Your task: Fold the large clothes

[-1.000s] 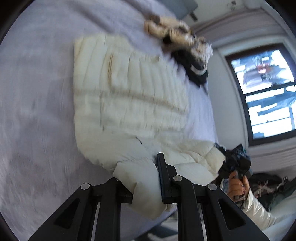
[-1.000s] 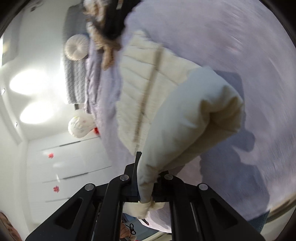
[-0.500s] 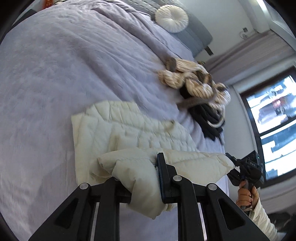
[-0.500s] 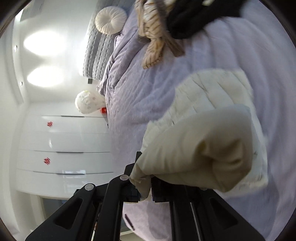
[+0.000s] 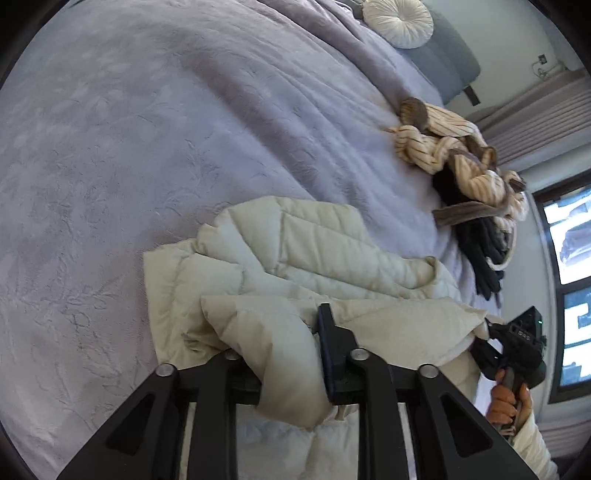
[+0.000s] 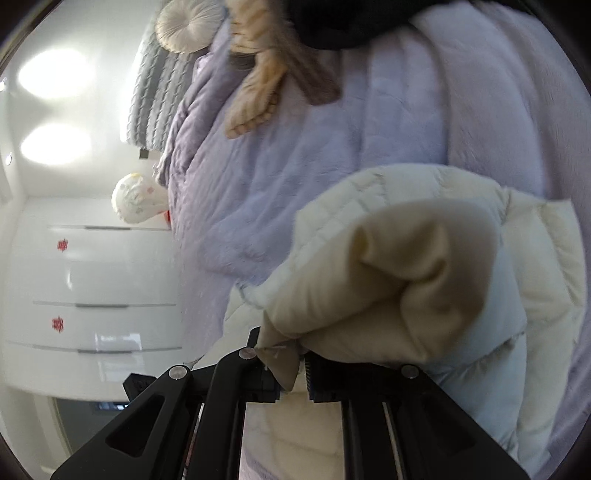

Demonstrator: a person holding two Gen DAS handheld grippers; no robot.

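Two grippers are both clamped on one cream quilted jacket (image 5: 317, 258). The left gripper (image 5: 284, 354) has its jaws pressed in on a thick puffy fold of the garment, which bulges up between the fingers and hangs down below them. The right gripper (image 6: 291, 365) is pinched nearly closed on a thin edge of the same jacket (image 6: 424, 273) — a small flap of fabric pokes out between its fingers, and the padded bulk curls over just beyond them.

From the left wrist view, the right gripper (image 5: 517, 343) shows at the far end of the folded edge, held by the person's hand (image 5: 506, 402) in a pale sleeve. The lifted edge runs between the two grippers, doubled over the rest of the jacket, whose quilted panels lie flat on the bed (image 5: 155, 133) beyond.

The bed is covered by a lilac textured blanket. Farther along it, well apart from the jacket, lies a heap of other clothes (image 5: 461, 166) — a cream striped piece tangled with a dark one. A round pleated cushion (image 5: 399, 20) sits near the grey headboard (image 5: 443, 62). A window (image 5: 569, 280) is at the right edge of that view. In the right wrist view, white drawers (image 6: 96, 288) with small red marks stand beside the bed.
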